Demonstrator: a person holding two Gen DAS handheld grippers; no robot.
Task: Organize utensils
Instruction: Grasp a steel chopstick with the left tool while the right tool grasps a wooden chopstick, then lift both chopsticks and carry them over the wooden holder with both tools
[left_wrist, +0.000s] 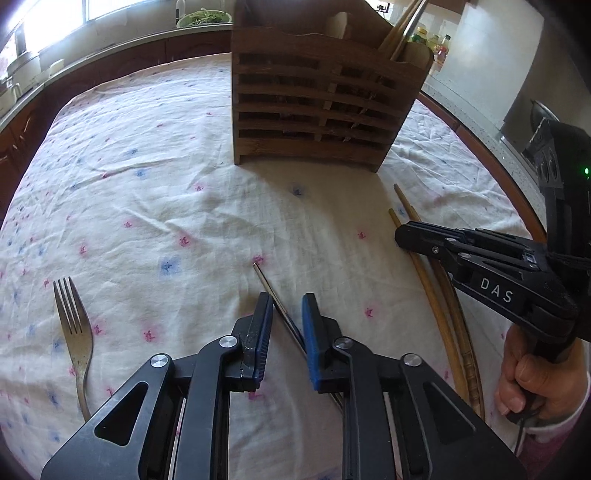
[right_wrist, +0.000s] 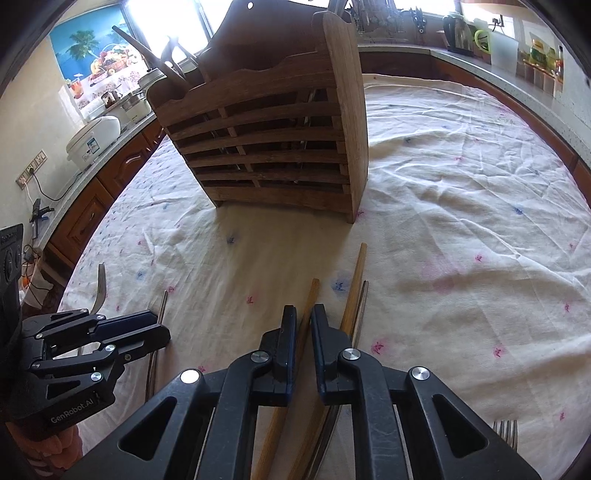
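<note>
Now my left gripper (left_wrist: 287, 306) fingers clamp a metal chopstick (left_wrist: 266, 282); right gripper (right_wrist: 303, 314) fingers pinch a wooden chopstick (right_wrist: 309, 299) on the bench (left_wrist: 147, 177).

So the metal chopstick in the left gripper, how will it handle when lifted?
The metal chopstick looks thin, straight and polished, so probably stiff but slippery. The left gripper has it near one end, so the long free part may droop or pivot between the pads. If dropped on the tablecloth, it could roll, though the wrinkles would likely stop it.
</note>
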